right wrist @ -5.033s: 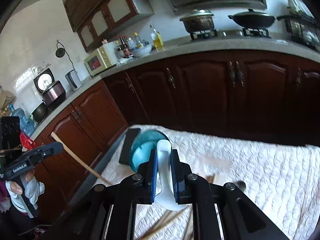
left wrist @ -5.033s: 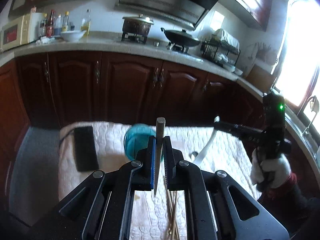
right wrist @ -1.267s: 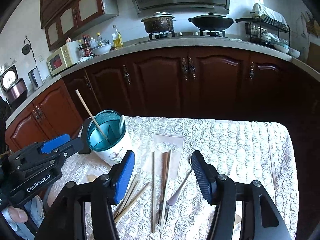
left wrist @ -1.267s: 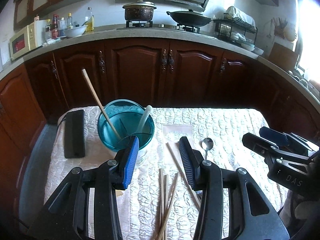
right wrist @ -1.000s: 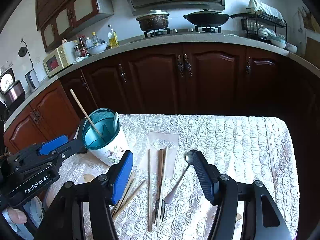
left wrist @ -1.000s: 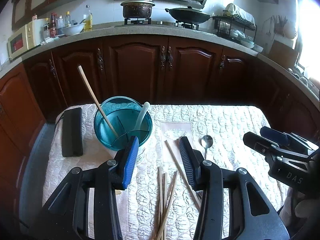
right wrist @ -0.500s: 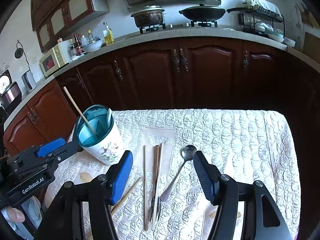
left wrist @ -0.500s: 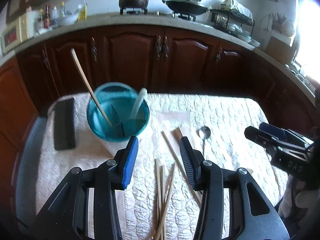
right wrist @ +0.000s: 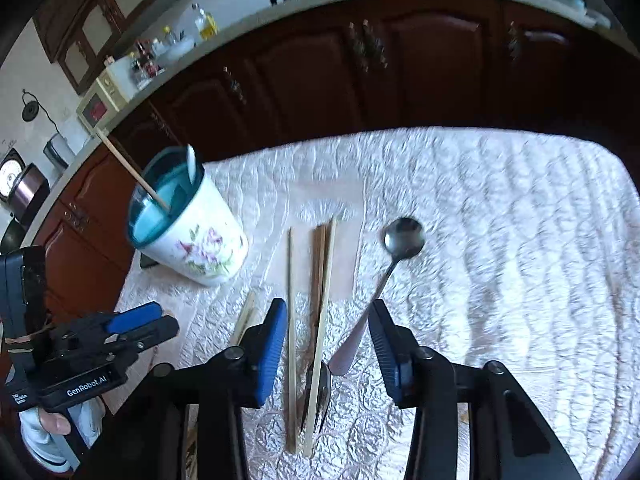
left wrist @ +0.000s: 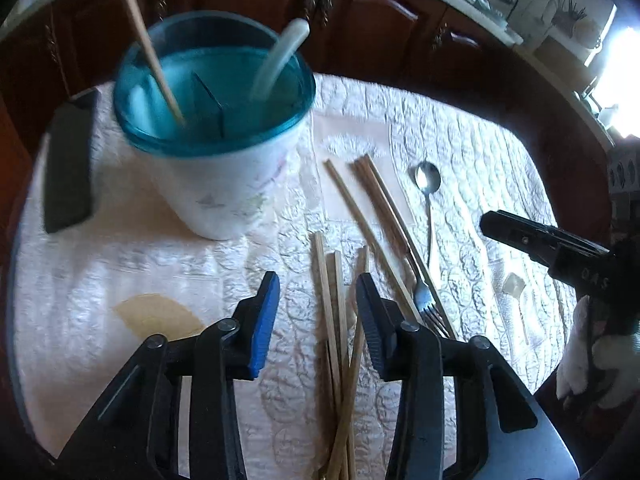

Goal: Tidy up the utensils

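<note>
A white flowered cup with a teal rim [left wrist: 224, 196] [right wrist: 200, 248] holds one wooden chopstick [left wrist: 148, 44] and a white spoon [left wrist: 280, 56]. Several chopsticks [left wrist: 334, 280] [right wrist: 291, 292] lie loose on the quilted cloth, beside a fork [left wrist: 424, 300] [right wrist: 318, 394] and a metal spoon [left wrist: 428, 180] [right wrist: 403, 236]. My left gripper [left wrist: 316, 284] hangs low over the near chopsticks, jaws closing, chopsticks between them but untouched. My right gripper [right wrist: 328, 312] straddles two chopsticks, the fork and the spoon's handle, jaws closing too, pads apart from them.
A flat black device [left wrist: 68, 168] lies left of the cup. The white quilted cloth [right wrist: 500, 240] covers the table, its right half bare. Dark wood cabinets [right wrist: 400, 68] run behind. The other gripper shows at each view's edge.
Both grippers have dropped and tilted down toward the loose utensils, and their jaws have narrowed. The chopstick and white spoon held five seconds ago now stand in the cup.
</note>
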A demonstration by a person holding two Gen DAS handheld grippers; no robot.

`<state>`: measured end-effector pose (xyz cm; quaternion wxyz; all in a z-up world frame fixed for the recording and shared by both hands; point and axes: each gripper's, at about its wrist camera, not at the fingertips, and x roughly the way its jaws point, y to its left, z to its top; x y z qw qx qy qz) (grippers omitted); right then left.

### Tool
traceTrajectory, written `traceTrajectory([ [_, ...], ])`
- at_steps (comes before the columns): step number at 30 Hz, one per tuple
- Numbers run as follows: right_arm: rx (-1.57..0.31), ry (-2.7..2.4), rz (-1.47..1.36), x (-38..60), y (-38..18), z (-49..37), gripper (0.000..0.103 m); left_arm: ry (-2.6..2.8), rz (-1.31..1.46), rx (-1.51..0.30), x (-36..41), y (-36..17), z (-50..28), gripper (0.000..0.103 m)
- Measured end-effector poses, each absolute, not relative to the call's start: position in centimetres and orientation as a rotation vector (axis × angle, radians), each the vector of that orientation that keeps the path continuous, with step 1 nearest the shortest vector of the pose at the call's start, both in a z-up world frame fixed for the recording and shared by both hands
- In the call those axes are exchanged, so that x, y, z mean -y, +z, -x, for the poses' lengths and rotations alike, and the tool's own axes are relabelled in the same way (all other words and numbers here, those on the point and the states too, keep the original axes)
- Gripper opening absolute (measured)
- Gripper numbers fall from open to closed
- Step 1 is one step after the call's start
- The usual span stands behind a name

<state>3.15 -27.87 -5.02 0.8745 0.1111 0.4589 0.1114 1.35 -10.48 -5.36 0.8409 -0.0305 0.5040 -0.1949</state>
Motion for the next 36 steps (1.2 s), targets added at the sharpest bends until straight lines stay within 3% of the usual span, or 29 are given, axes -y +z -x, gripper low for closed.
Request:
traceTrajectory([
  [10, -1.01, 0.274, -0.224, 26.7, -7.2, -6.2, 0.037, -0.355, 0.016, -1.142, 13.2, -9.6, -4.9, 0.02],
  [15, -1.037, 0.293, -0.211, 26.3, -8.3, -8.5, 0.037, -0.352, 0.027, -1.153, 14.0, -10.5, -6.1, 0.019],
  [20, -1.076, 0.313, -0.191, 25.4, -9.6, -11.1, 0.037, -0.327, 0.008, -1.149, 13.0, -10.4, -6.3, 0.012],
  [22, -1.084, 0.318, -0.182, 25.2, -10.1, -11.9, 0.029, -0.318, 0.034, -1.156, 11.6, -10.3, -6.2, 0.012],
  [28, -1.131, 0.299, -0.221, 25.0, -12.4, -15.8, 0.018, -0.326, 0.056, -1.173, 9.6, -10.2, -6.0, 0.012],
  [36, -1.162, 0.332, -0.364, 26.1, -13.5, -19.1, 0.014, -0.346, 0.057, -1.188, 8.9, -10.6, -6.0, 0.012],
])
